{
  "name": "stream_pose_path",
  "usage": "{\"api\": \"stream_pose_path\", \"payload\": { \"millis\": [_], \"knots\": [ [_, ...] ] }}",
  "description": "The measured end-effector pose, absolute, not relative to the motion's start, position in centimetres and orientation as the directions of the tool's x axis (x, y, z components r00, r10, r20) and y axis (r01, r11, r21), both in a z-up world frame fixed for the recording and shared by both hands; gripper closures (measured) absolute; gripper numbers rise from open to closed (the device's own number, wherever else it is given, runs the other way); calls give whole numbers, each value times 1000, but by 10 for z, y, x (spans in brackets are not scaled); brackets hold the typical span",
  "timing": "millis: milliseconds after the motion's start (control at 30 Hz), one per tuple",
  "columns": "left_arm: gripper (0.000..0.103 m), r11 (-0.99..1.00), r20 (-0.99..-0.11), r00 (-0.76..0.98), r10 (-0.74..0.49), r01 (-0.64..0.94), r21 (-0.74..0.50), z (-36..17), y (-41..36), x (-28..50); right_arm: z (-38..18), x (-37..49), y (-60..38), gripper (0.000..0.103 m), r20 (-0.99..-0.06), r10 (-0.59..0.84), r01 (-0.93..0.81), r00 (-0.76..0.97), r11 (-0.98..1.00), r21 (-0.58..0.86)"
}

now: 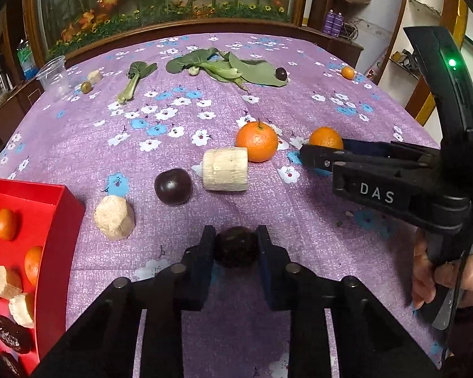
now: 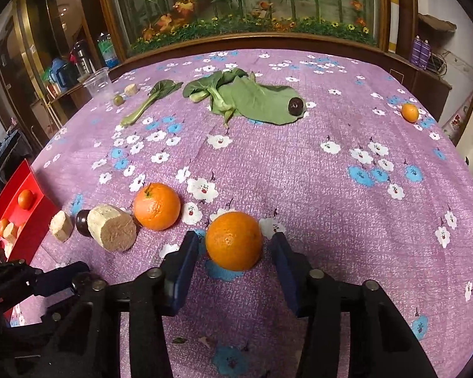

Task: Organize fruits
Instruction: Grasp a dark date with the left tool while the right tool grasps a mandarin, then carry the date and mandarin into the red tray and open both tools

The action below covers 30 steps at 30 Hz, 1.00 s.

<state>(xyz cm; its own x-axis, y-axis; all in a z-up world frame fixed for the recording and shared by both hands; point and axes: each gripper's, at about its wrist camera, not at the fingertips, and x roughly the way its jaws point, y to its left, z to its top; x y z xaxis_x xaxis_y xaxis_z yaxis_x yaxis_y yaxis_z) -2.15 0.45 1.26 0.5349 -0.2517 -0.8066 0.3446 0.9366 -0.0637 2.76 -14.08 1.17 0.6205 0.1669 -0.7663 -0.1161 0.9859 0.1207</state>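
My left gripper (image 1: 236,249) is shut on a dark wrinkled fruit (image 1: 236,247) low over the purple cloth. The red tray (image 1: 58,217) at the left holds oranges, banana pieces and dark fruits. My right gripper (image 2: 235,252) is open around an orange (image 2: 234,241) on the cloth, with a gap on both sides. In the left wrist view the right gripper (image 1: 312,154) reaches in from the right beside that orange (image 1: 325,138). A second orange (image 1: 257,141), two banana pieces (image 1: 226,170) (image 1: 114,217) and a dark plum (image 1: 172,186) lie between tray and gripper.
Green leafy vegetables (image 1: 230,66), a dark plum (image 1: 281,73), a small orange (image 1: 347,72), a plastic cup (image 1: 54,77), an olive-green fruit (image 1: 85,87) and a banana piece (image 1: 94,76) lie at the far side. A wooden cabinet stands behind the table.
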Motion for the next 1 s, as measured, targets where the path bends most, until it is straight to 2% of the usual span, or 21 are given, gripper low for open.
{"api": "stream_pose_path", "payload": {
  "millis": [67, 267, 633, 800, 1000],
  "knots": [
    [79, 938, -805, 535, -255, 340, -71, 13, 6, -23, 12, 28, -141, 66, -765, 173, -118, 620, 985, 127],
    [79, 946, -783, 560, -271, 306, -109, 30, 22, -33, 22, 18, -141, 67, -750, 194, -132, 633, 981, 142],
    [79, 962, -699, 662, -271, 203, -181, 75, 78, -73, 75, -39, -107, 67, -673, 254, -228, 695, 965, 128],
    [79, 976, -649, 735, -196, 85, -198, 95, 134, -90, 90, -61, -77, 67, -656, 306, -299, 690, 946, 127],
    [78, 963, -622, 781, -49, -128, -235, 100, 223, -102, 90, -77, -26, 67, -672, 371, -401, 641, 908, 119]
  ]
}}
